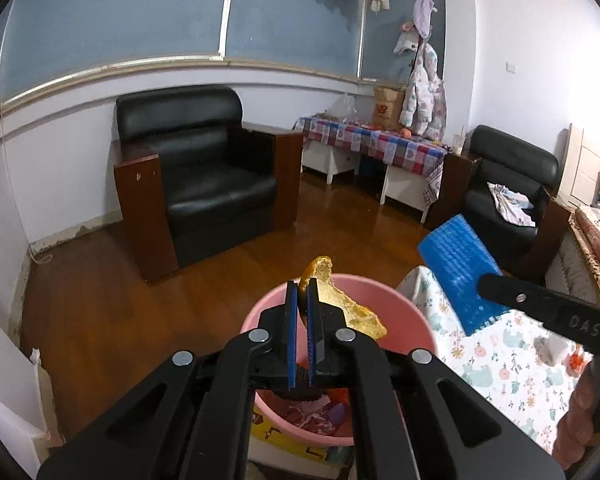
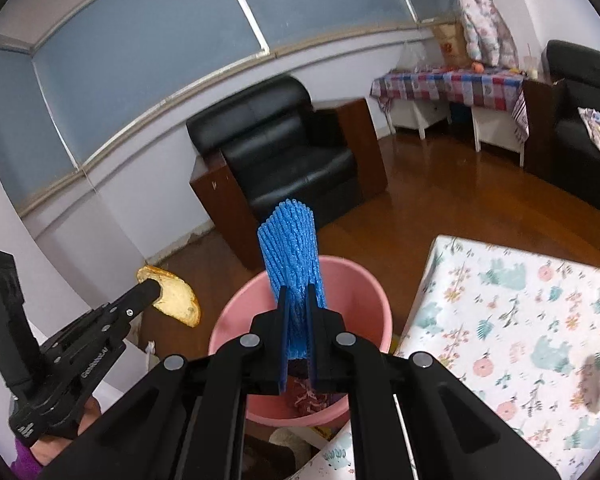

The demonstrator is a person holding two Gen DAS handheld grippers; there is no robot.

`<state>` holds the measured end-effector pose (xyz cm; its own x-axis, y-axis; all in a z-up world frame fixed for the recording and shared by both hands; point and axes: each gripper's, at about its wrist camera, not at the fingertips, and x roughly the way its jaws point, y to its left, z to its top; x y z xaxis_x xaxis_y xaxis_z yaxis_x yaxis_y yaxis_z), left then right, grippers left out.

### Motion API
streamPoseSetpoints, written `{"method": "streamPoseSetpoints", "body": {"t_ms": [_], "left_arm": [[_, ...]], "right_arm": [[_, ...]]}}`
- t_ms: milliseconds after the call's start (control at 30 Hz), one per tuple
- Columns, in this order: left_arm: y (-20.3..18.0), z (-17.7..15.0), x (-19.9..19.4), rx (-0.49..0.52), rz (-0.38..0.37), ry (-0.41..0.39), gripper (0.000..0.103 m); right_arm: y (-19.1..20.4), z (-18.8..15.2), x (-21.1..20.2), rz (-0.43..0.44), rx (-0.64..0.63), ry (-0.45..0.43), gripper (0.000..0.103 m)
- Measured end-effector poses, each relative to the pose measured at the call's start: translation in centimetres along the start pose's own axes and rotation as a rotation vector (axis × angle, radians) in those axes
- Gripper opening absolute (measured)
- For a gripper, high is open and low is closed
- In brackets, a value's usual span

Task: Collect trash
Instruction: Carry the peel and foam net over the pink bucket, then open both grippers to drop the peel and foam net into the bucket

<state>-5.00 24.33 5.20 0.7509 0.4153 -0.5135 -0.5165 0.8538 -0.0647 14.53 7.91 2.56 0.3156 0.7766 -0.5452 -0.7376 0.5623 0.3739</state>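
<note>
Yellow fruit peel, pithy on its inner face, is pinched between the closed jaws of the left gripper in the left wrist view. The peel sticks up and trails off toward 4 o'clock, hanging over the mouth of a pink plastic bucket that stands on the wooden floor. Scraps of pinkish and purple waste lie at the bucket's bottom. At 3 o'clock the right gripper reaches in, its jaws closed on a blue foam net sleeve, above the corner of a worktop covered in a floral cloth. A black leather armchair sits at 11 o'clock, and a side table with a checked cloth stands against the wall at 1 o'clock.

In the right wrist view, the right gripper has its jaws shut on the blue foam net sleeve, which stands upright out of them, directly over the pink plastic bucket. At 9 o'clock the left gripper holds the fruit peel just beside the bucket's rim, to its left and not quite over the opening from this angle. The floral worktop fills the 4 o'clock side, touching or just beside the bucket; I cannot tell which. The black leather armchair is at 12 o'clock.
</note>
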Motion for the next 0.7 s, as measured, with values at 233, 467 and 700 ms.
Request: {"method": "streamPoseSetpoints", "body": {"t_ms": [233,467,700], "left_arm": [[1.3,-1.5,2.0,-0.059,-0.026,0.061,0.003],[1.6,-2.5,3.8,-0.074,-0.035,0.122,0.004],[1.6,-2.9,5.0,-0.084,-0.054,0.165,0.03]], "right_arm": [[-1.1,-2.0,4.2,-0.005,0.002,0.096,0.007],[-1.7,-3.7,7.1,-0.013,0.001,0.157,0.007],[-2.4,-4.1,7.9,-0.004,0.016,0.173,0.035]]}}
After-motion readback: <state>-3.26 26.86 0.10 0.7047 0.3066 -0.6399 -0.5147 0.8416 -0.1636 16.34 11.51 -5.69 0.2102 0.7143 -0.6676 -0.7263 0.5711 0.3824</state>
